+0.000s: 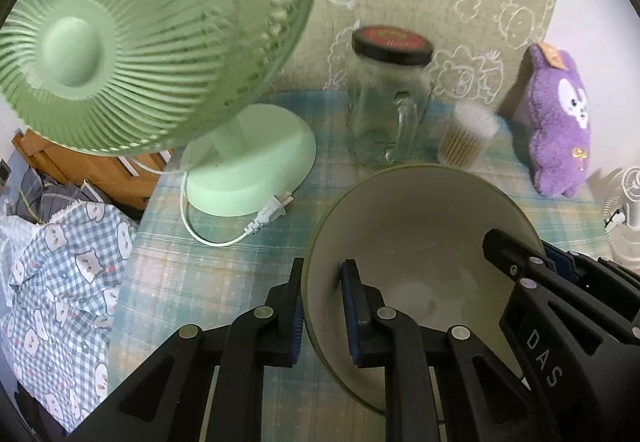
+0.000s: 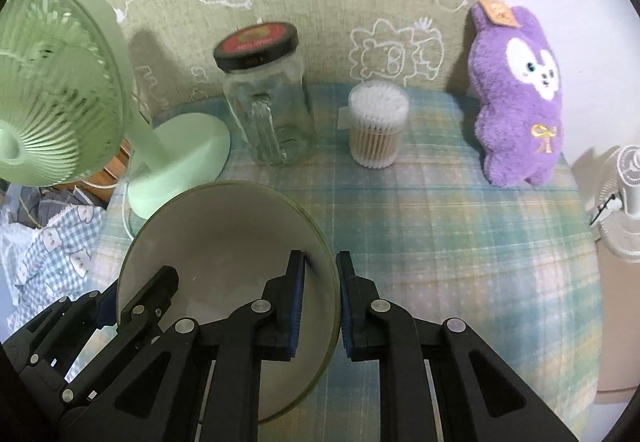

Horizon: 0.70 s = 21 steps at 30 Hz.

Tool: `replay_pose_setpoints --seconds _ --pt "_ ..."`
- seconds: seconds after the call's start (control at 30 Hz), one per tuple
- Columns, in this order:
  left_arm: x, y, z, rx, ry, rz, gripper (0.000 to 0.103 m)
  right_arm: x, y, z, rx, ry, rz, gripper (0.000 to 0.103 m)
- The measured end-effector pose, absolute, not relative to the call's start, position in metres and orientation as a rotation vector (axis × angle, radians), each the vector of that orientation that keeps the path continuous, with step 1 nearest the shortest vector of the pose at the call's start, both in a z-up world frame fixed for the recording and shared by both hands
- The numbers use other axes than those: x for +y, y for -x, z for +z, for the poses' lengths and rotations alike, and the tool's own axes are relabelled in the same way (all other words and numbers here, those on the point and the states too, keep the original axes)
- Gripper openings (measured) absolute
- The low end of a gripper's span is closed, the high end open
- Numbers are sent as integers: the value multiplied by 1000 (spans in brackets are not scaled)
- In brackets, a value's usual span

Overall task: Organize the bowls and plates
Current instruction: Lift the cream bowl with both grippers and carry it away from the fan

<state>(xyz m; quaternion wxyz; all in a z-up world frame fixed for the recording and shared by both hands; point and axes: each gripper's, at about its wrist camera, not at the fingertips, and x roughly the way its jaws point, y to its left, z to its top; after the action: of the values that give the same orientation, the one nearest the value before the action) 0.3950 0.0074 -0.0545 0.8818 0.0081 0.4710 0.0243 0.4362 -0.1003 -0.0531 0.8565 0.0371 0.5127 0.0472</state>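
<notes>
A wide bowl (image 1: 420, 234), olive green outside and cream inside, hangs tilted just above the checked tablecloth. My left gripper (image 1: 323, 302) is shut on its left rim, one blue pad inside and one outside. In the same view my right gripper (image 1: 536, 254) clamps the opposite rim. In the right wrist view the bowl (image 2: 224, 242) sits lower left, and my right gripper (image 2: 322, 298) is shut on its right rim. My left gripper (image 2: 120, 298) grips the far side there. The bowl looks empty.
A green desk fan (image 1: 132, 38) stands at the left, its plug and white cord (image 1: 268, 214) lying on the cloth. A lidded glass jar (image 2: 264, 106), a tub of cotton swabs (image 2: 378, 126) and a purple plush rabbit (image 2: 520, 94) line the back. Patterned bedding (image 1: 60, 282) lies off the table's left edge.
</notes>
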Motion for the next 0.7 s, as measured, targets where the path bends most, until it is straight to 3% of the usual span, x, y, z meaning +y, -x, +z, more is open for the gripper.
replay_pose_setpoints --seconds 0.7 --pt "28 -287 28 866 -47 -27 14 -83 -314 46 966 -116 31 19"
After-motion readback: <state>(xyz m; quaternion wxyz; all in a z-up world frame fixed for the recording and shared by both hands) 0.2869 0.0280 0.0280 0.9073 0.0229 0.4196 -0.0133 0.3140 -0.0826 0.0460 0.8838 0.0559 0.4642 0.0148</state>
